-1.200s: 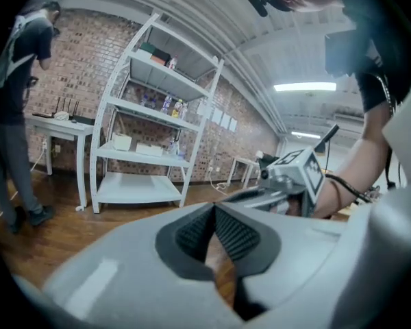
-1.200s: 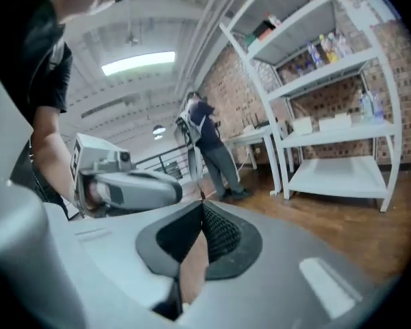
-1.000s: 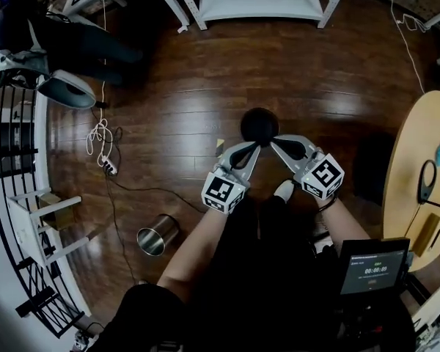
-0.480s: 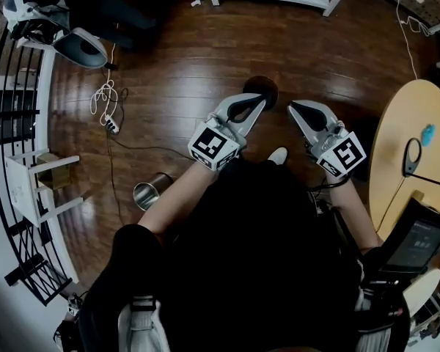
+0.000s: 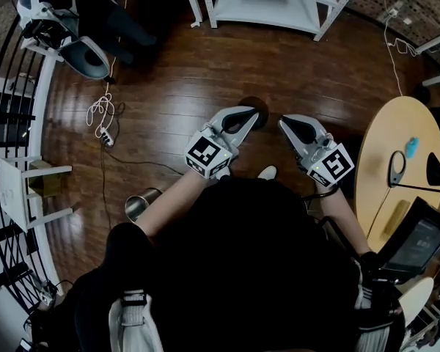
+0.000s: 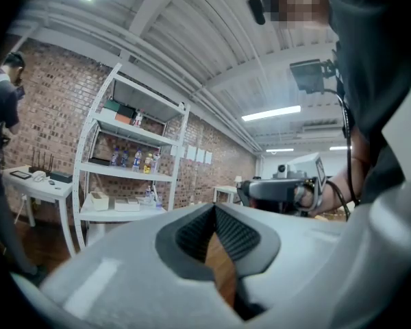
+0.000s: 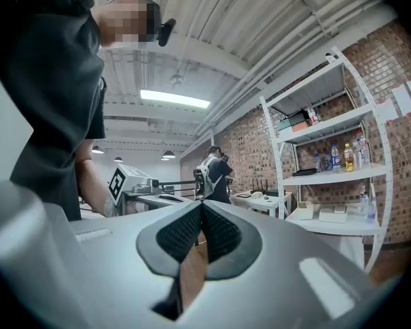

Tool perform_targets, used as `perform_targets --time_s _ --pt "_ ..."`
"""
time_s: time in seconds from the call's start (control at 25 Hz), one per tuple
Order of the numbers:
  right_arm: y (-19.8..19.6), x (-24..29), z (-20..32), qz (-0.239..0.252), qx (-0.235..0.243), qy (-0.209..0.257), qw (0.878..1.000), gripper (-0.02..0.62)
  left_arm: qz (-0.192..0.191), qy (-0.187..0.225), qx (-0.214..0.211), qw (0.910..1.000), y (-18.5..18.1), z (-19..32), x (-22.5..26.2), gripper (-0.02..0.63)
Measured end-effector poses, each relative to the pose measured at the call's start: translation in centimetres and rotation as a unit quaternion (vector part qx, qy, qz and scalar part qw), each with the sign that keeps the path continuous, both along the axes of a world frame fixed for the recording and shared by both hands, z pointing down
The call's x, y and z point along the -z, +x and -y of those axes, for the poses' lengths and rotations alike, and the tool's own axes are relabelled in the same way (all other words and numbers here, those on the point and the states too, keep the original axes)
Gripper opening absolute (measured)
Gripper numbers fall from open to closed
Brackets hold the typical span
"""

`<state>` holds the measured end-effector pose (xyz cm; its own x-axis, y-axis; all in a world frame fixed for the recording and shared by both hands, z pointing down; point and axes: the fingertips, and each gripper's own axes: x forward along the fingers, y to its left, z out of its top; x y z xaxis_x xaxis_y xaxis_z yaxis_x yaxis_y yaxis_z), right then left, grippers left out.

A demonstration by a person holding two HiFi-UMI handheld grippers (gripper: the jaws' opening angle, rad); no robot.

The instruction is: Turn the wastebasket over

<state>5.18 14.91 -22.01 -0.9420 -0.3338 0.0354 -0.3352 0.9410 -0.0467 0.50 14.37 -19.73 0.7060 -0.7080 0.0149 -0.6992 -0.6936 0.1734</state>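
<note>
Both have risen off the floor since a second ago: the left hand-held gripper (image 5: 254, 113) and the right hand-held gripper (image 5: 283, 122) hang level before the person, each with its jaws pressed together on nothing. One metal can (image 5: 137, 204) lies on its side on the wooden floor (image 5: 176, 86) to the left. One black wastebasket (image 5: 262, 113) stands beyond, partly hidden under the left jaws' tips. One white shelf unit (image 5: 264, 6) stands farthest.

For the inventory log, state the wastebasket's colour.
Black; the wastebasket shows best in the head view.
</note>
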Motion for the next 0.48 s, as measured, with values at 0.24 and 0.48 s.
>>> perform_targets --time_s 0.24,0.48 --pt "-1.1 0.3 0.8 0.0 -0.005 0.003 1.0 0.009 0.002 0.006 -0.004 1.0 -0.4 0.6 0.9 0.0" --pt "-3.2 1.8 3.1 -0.017 0.022 0.034 0.999 0.009 -0.008 0.026 0.012 0.9995 -1.7 2.6 2.9 0.0"
